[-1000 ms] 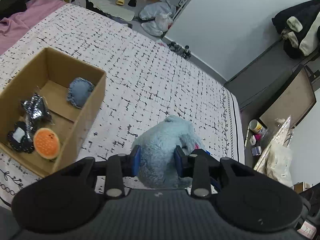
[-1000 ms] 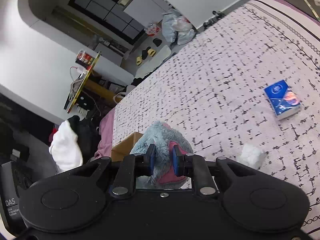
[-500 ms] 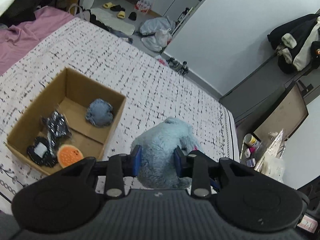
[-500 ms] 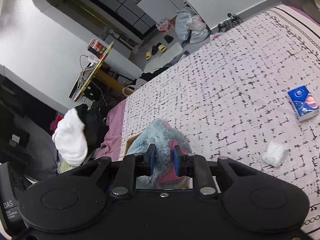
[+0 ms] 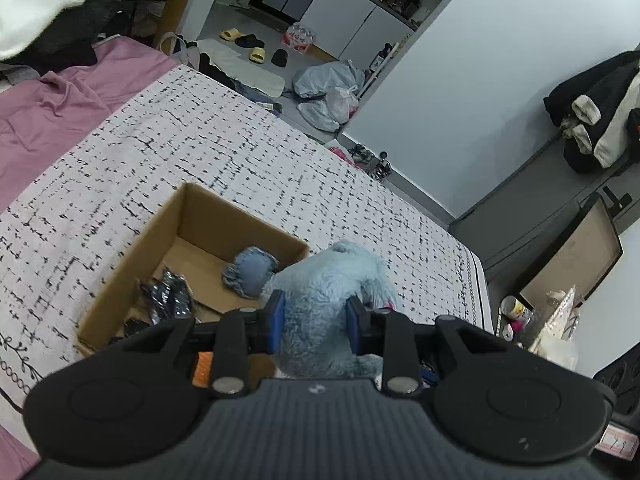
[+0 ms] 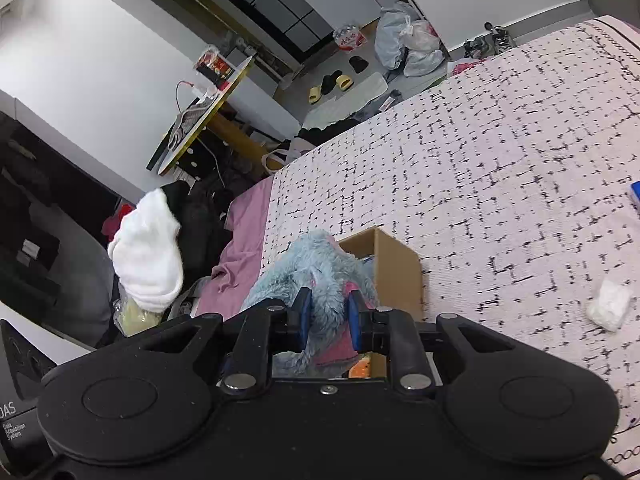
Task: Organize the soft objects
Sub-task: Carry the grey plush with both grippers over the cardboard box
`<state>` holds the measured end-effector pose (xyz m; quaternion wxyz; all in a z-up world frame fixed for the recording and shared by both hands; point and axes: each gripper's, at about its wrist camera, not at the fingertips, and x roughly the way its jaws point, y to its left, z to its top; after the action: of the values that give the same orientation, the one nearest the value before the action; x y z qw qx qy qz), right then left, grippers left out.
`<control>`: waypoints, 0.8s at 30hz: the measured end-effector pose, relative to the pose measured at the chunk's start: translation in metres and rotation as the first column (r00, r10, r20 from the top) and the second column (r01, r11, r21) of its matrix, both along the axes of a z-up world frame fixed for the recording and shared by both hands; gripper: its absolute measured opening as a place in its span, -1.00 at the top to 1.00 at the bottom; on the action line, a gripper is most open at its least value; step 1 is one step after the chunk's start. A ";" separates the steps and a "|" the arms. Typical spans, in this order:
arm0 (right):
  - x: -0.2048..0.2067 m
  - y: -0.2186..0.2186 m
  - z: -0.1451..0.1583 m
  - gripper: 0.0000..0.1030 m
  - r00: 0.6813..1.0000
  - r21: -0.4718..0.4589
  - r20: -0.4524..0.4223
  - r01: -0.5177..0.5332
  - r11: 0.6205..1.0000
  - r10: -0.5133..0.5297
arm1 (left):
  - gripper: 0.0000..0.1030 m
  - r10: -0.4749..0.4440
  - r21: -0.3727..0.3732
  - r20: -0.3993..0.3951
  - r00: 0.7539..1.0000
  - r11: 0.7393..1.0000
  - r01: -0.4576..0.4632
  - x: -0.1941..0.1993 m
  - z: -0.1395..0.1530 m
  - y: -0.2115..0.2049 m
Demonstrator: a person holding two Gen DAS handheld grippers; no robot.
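Left tool (image 5: 315, 322) is clamped on the blue plush toy (image 5: 324, 304); right tool (image 6: 327, 317) is pinched on the same toy (image 6: 316, 276), near its pink part. The toy is held in the air at the near right corner of the cardboard box (image 5: 132, 248) on the bed (image 5: 200, 152). Inside the box, a blue denim pouf (image 5: 250, 270) and a dark glossy item (image 5: 168, 296) are seen. Farther right on the bed, a white wad (image 6: 610, 304) is seen.
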<state>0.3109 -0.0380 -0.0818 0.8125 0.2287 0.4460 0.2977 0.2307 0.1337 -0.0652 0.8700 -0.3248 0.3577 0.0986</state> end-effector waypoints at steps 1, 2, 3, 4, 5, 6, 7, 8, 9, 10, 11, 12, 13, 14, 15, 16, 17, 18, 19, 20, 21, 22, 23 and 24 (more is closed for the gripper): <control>0.000 0.004 0.000 0.58 1.000 -0.004 -0.001 -0.002 1.000 0.002 | 0.42 0.006 -0.006 0.000 1.000 1.000 -0.006 0.000 -0.001 0.005; 0.001 0.009 0.000 0.58 1.000 -0.008 -0.003 -0.003 1.000 0.003 | 0.42 0.012 -0.011 0.000 1.000 1.000 -0.012 0.000 -0.003 0.009; 0.001 0.013 -0.001 0.58 1.000 -0.012 -0.004 -0.005 1.000 0.005 | 0.43 0.018 -0.014 0.000 1.000 1.000 -0.018 -0.001 -0.005 0.013; 0.001 0.018 -0.001 0.58 1.000 -0.018 -0.003 -0.008 1.000 0.008 | 0.43 0.022 -0.011 0.000 1.000 1.000 -0.022 -0.001 -0.006 0.017; 0.002 0.023 -0.002 0.58 1.000 -0.023 -0.003 -0.011 1.000 0.011 | 0.43 0.026 -0.001 0.001 1.000 1.000 -0.026 -0.001 -0.008 0.020; 0.003 0.027 -0.003 0.57 1.000 -0.028 -0.004 -0.015 0.999 0.015 | 0.44 0.030 0.007 0.001 1.000 1.000 -0.030 0.000 -0.009 0.022; 0.004 0.032 -0.005 0.57 1.000 -0.035 -0.005 -0.019 0.999 0.019 | 0.44 0.034 0.009 0.000 0.999 0.999 -0.034 0.000 -0.010 0.025; 0.005 0.037 -0.006 0.57 1.000 -0.043 -0.005 -0.021 0.999 0.021 | 0.44 0.042 0.004 -0.002 0.999 0.999 -0.042 0.001 -0.013 0.030; 0.007 0.042 -0.008 0.57 1.000 -0.046 -0.010 -0.025 0.999 0.024 | 0.44 0.048 -0.003 -0.005 0.999 0.999 -0.048 0.002 -0.015 0.035; 0.008 0.046 -0.010 0.57 1.000 -0.049 -0.014 -0.027 0.998 0.026 | 0.44 0.053 -0.006 -0.007 0.999 0.999 -0.053 0.003 -0.017 0.038; 0.010 0.050 -0.011 0.57 0.999 -0.052 -0.018 -0.030 0.998 0.029 | 0.44 0.058 -0.009 -0.009 0.998 0.998 -0.058 0.004 -0.019 0.043; 0.012 0.055 -0.012 0.57 0.999 -0.056 -0.021 -0.033 0.998 0.032 | 0.44 0.063 -0.012 -0.010 0.998 0.998 -0.063 0.005 -0.021 0.046; 0.014 0.058 -0.013 0.57 0.999 -0.059 -0.024 -0.035 0.998 0.034 | 0.44 0.067 -0.014 -0.012 0.998 0.998 -0.067 0.006 -0.023 0.050; 0.016 0.062 -0.015 0.57 0.999 -0.062 -0.028 -0.038 0.997 0.036 | 0.44 0.073 -0.017 -0.015 0.997 0.997 -0.073 0.008 -0.025 0.054; 0.017 0.065 -0.017 0.57 0.999 -0.064 -0.031 -0.040 0.997 0.038 | 0.44 0.078 -0.019 -0.018 0.997 0.997 -0.078 0.010 -0.028 0.058; 0.019 0.068 -0.018 0.57 0.999 -0.064 -0.036 -0.043 0.997 0.040 | 0.44 0.082 -0.022 -0.022 0.996 0.996 -0.082 0.011 -0.030 0.061; 0.021 0.072 -0.019 0.57 0.998 -0.067 -0.040 -0.044 0.997 0.041 | 0.44 0.086 -0.024 -0.026 0.996 0.996 -0.087 0.014 -0.033 0.065; 0.024 0.075 -0.021 0.57 0.998 -0.070 -0.044 -0.046 0.996 0.043 | 0.44 0.089 -0.027 -0.029 0.996 0.996 -0.090 0.016 -0.035 0.068; 0.026 0.078 -0.023 0.57 0.998 -0.074 -0.049 -0.048 0.996 0.044 | 0.44 0.091 -0.030 -0.033 0.995 0.995 -0.092 0.018 -0.038 0.071; 0.028 0.080 -0.025 0.57 0.998 -0.078 -0.052 -0.049 0.996 0.045 | 0.44 0.094 -0.032 -0.037 0.995 0.995 -0.095 0.021 -0.041 0.074; 0.031 0.083 -0.027 0.57 0.997 -0.082 -0.057 -0.050 0.995 0.046 | 0.45 0.096 -0.033 -0.041 0.994 0.995 -0.098 0.023 -0.043 0.077; 0.033 0.085 -0.029 0.57 0.997 -0.085 -0.062 -0.051 0.995 0.046 | 0.45 0.099 -0.034 -0.045 0.994 0.994 -0.101 0.025 -0.046 0.078; 0.035 0.086 -0.031 0.57 0.997 -0.087 -0.066 -0.051 0.995 0.046 | 0.45 0.104 -0.034 -0.052 0.993 0.994 -0.106 0.028 -0.049 0.081; 0.037 0.088 -0.033 0.57 0.997 -0.090 -0.070 -0.051 0.995 0.045 | 0.45 0.107 -0.035 -0.058 0.993 0.993 -0.109 0.030 -0.052 0.083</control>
<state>0.3478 0.0500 -0.1147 0.7990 0.1905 0.4920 0.2885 0.2606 0.2162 -0.1173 0.8467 -0.3573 0.3655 0.1478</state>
